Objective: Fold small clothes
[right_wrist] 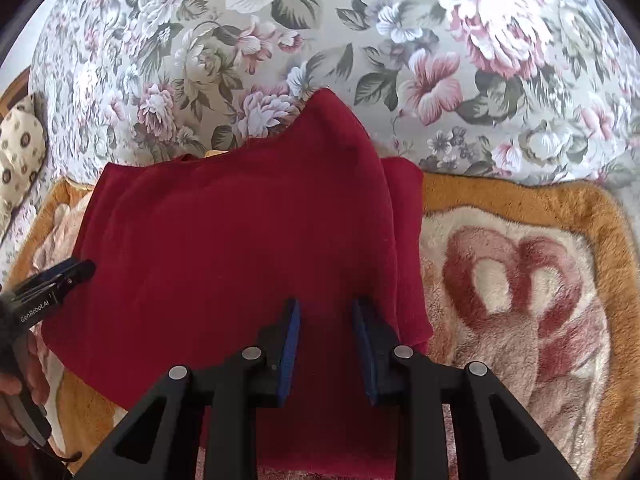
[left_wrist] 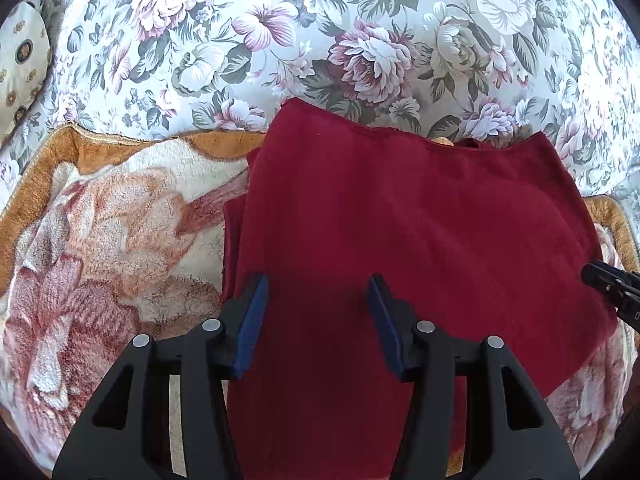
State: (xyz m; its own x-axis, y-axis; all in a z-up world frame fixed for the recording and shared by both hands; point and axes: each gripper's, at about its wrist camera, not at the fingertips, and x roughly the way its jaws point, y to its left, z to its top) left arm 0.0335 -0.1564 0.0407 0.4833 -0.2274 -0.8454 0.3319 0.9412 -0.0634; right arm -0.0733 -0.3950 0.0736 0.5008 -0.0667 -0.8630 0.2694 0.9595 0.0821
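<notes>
Red garment lies beneath both parted, empty tools: left tool, right tool.

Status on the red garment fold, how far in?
Done: the red garment lies on the fleece blanket with extra layers showing at its side edges, so at least one fold looks made. In hand: nothing; left gripper and right gripper hover open. Left: final fold.

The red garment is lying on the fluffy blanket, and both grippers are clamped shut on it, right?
Not quite. The red garment does lie on the fluffy blanket, but both wrist views show the left gripper and right gripper open, jaws apart above the cloth.
</notes>
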